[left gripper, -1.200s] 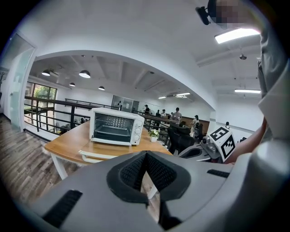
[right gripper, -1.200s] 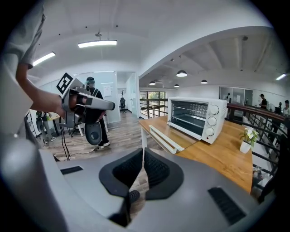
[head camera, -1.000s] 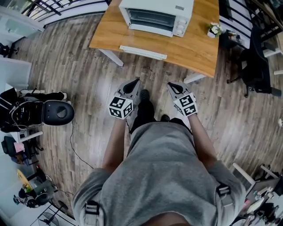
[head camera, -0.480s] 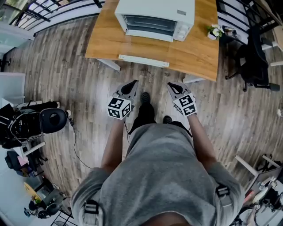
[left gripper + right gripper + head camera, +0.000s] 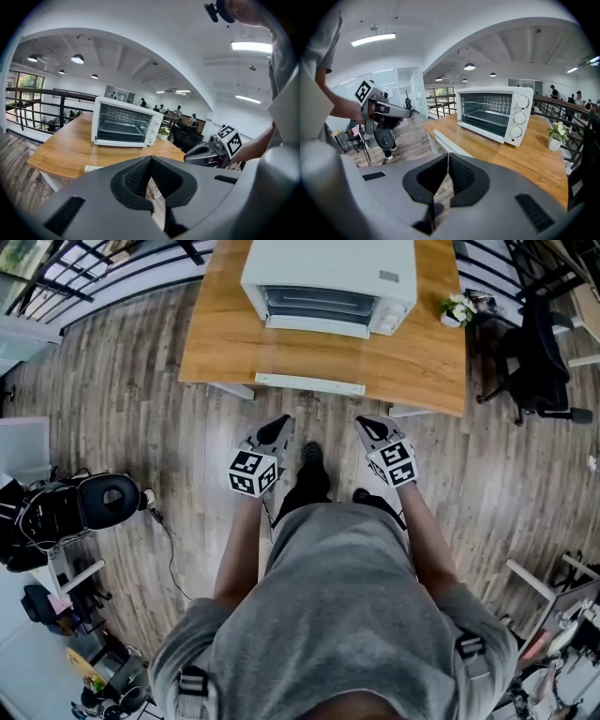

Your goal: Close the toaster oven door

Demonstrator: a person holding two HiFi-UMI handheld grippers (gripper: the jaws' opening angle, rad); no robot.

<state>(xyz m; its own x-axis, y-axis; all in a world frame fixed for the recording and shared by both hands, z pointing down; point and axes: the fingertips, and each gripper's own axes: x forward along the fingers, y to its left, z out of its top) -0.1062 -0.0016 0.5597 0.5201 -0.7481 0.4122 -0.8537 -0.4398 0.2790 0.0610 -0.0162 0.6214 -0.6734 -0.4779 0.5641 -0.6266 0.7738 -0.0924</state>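
1. toaster oven (image 5: 328,282): at the far side of the wooden table (image 5: 422,362), with its door dropped open toward the person and the white door handle (image 5: 309,383) near the table's near edge.
2. left gripper (image 5: 279,425) and right gripper (image 5: 367,426): jaws together, nothing between them, both short of the table.
3. step, as judged: the approach. the next move calls for getting a gripper under the handle and swinging the door up until it shuts.
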